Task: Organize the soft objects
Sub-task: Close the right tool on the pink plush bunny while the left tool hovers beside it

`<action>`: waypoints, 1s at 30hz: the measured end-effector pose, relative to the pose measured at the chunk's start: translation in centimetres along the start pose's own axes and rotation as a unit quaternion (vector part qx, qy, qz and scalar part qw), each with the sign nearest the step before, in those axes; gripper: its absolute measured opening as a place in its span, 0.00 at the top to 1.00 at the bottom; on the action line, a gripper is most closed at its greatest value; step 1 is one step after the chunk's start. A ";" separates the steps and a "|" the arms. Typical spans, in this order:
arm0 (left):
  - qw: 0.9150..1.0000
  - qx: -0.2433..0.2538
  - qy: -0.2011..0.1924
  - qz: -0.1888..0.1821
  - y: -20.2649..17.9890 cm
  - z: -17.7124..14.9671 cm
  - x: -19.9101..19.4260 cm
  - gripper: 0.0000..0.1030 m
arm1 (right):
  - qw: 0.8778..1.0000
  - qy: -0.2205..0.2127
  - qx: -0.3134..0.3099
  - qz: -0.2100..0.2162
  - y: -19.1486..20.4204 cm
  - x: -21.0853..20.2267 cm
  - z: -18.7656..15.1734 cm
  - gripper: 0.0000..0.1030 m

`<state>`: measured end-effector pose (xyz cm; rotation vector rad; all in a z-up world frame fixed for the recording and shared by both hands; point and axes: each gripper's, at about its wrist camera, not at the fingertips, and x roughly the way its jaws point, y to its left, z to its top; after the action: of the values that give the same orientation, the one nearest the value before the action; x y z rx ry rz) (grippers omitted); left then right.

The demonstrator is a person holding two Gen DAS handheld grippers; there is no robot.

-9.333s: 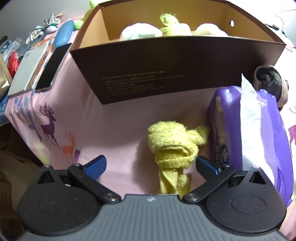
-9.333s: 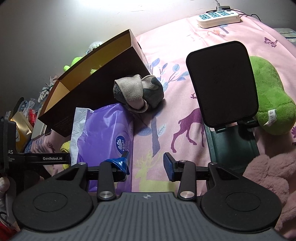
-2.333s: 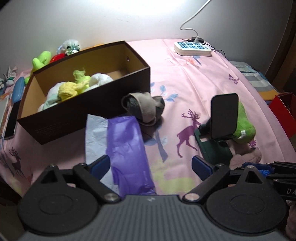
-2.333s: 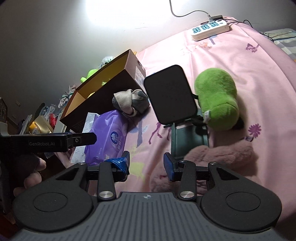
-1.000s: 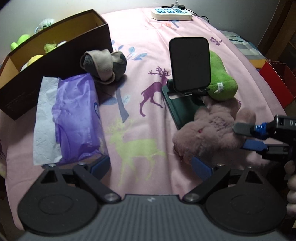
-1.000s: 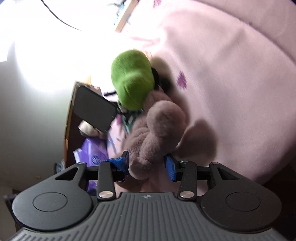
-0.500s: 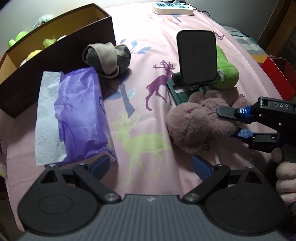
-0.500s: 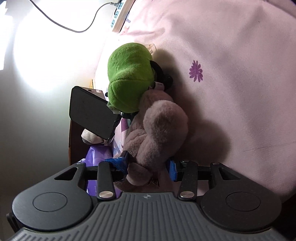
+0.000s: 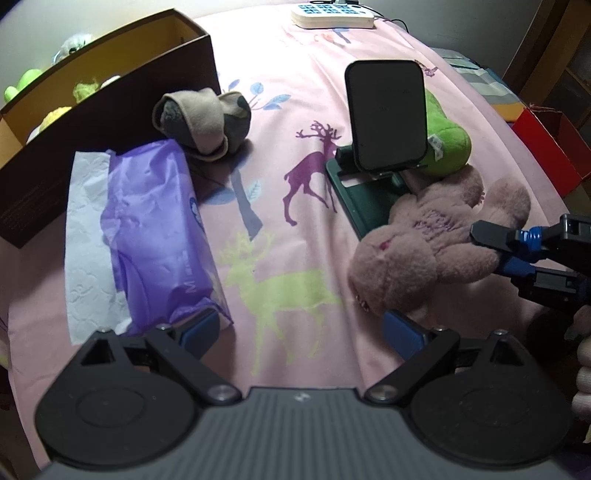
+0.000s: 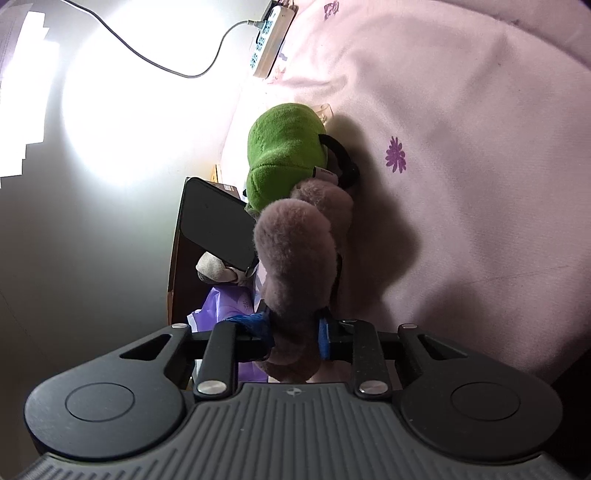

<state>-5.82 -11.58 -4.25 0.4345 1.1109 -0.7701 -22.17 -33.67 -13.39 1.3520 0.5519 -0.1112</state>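
Observation:
My right gripper (image 10: pixel 293 338) is shut on a mauve plush toy (image 10: pixel 295 254); in the left wrist view the toy (image 9: pixel 432 243) lies at the right on the pink cloth with the right gripper (image 9: pixel 491 249) clamped on its limb. A green plush (image 9: pixel 445 138) lies behind it, also in the right wrist view (image 10: pixel 284 147). A rolled grey-beige sock bundle (image 9: pixel 203 122) sits beside the brown box (image 9: pixel 107 103), which holds several soft items. My left gripper (image 9: pixel 301 328) is open and empty above the cloth.
A purple tissue pack (image 9: pixel 147 236) lies at the left in front of the box. A black phone on a dark green stand (image 9: pixel 386 118) stands between the sock bundle and the plushes. A white power strip (image 9: pixel 332 16) lies at the far edge.
My right gripper has closed tighter on the mauve plush and drawn it slightly right and nearer. The left gripper has edged closer to the cloth.

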 end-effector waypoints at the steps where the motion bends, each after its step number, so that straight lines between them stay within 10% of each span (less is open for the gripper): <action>1: 1.000 0.003 -0.001 -0.002 -0.1 0.0 0.0 0.07 | 1.000 -0.004 0.002 0.001 0.0 -0.4 -0.2 0.94; 14: 1.000 0.022 -0.010 -0.003 -0.6 -0.4 -0.7 0.05 | 0.995 -0.062 -0.047 -0.057 1.3 -0.1 -0.1 0.84; 30: 1.000 0.021 -0.013 0.002 -0.6 -0.8 -0.9 0.05 | 0.999 -0.017 0.035 -0.022 -0.3 3.2 1.2 0.79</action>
<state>-6.99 -11.20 -3.71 0.4597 1.0709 -0.7944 -19.11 -34.16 -14.93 1.4051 0.5539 -0.1899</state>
